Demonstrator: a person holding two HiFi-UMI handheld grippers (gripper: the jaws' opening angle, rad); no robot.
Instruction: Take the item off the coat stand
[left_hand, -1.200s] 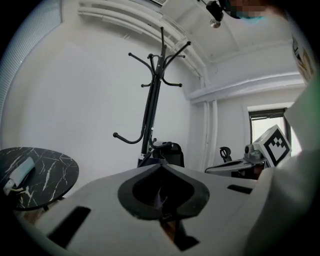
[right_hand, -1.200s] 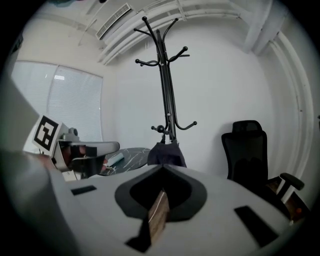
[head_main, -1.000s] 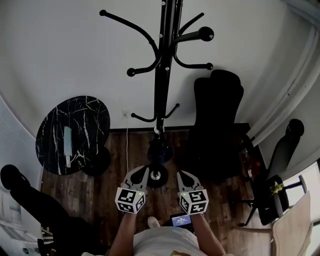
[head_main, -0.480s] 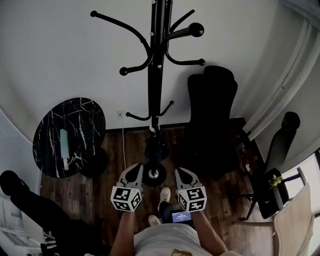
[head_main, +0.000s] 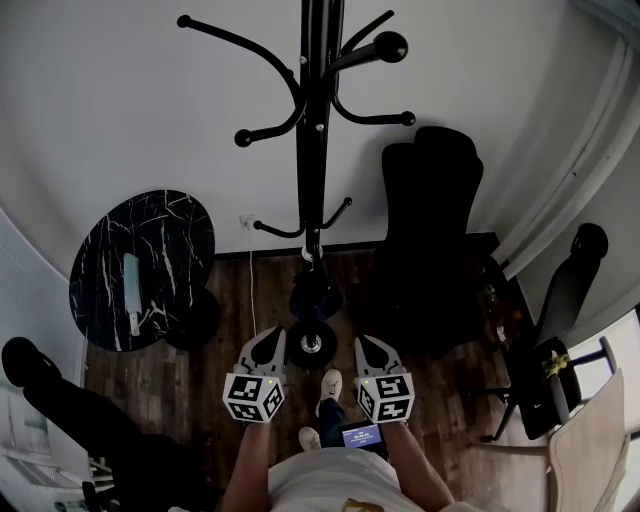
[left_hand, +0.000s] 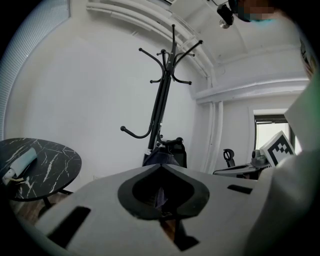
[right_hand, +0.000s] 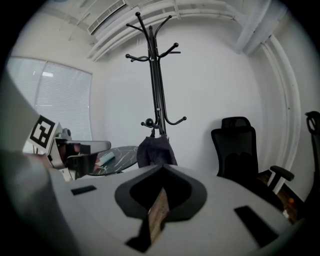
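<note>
Black coat stand: upright against the white wall, hooks curving out at several heights.
Dark item: hangs low on the stand, just below its lowest hooks, above the round base.
Left gripper: jaws pressed together, empty, well apart from the item.
Right gripper: jaws pressed together, empty, beside the left gripper.

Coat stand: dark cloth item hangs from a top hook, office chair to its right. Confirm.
Not a top hook: in the right gripper view the dark cloth item hangs from a low hook on the coat stand. The office chair is to its right.
</note>
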